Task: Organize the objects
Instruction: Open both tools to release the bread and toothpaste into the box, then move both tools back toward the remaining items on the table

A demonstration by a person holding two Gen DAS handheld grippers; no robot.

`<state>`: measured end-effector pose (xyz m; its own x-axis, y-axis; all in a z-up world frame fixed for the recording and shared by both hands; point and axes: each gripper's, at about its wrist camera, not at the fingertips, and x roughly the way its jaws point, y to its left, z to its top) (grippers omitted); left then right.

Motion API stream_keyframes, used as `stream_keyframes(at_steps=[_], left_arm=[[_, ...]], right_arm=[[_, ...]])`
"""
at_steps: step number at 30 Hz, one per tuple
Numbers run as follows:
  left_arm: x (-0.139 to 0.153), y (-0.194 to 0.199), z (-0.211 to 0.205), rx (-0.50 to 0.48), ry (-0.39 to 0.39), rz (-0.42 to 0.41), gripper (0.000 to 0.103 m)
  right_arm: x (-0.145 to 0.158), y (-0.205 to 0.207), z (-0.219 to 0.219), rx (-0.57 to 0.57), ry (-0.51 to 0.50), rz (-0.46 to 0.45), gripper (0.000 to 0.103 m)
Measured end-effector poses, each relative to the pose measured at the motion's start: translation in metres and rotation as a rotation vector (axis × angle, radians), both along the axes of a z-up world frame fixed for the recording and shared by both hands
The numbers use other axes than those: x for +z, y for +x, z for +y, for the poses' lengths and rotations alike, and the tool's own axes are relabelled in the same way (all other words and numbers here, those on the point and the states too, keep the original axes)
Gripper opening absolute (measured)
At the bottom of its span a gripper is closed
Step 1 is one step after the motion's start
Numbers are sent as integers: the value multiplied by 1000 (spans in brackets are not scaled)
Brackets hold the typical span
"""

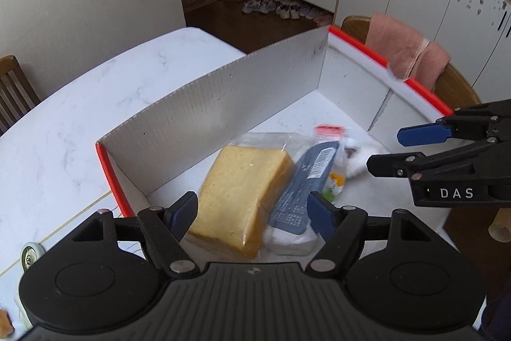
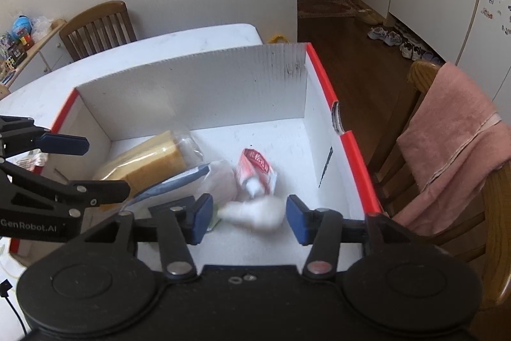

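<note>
Your bagged bread lies in the red-rimmed box on the worktop beside a blue packet and white bundle, while your left hand-held gripper and right hand-held gripper hover spread, grasping nothing.

"DAS" on the right tool — "GenRobot.AI" on the left tool.
</note>
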<state>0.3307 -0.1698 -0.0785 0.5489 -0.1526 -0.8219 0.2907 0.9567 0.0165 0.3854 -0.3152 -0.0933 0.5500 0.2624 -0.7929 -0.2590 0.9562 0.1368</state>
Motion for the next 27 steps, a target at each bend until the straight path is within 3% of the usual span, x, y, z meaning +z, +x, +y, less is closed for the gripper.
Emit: stream_keyframes(at_steps=[21, 25, 27], left_arm=[[60, -64, 34, -46, -109, -164, 75], [71, -81, 47, -54, -112, -199, 75], [75, -90, 56, -45, -126, -211, 80]], right_arm=[[61, -58, 23, 43, 76, -105, 55], [70, -70, 36, 51, 98, -119, 63], [74, -76, 44, 58, 100, -129, 66]])
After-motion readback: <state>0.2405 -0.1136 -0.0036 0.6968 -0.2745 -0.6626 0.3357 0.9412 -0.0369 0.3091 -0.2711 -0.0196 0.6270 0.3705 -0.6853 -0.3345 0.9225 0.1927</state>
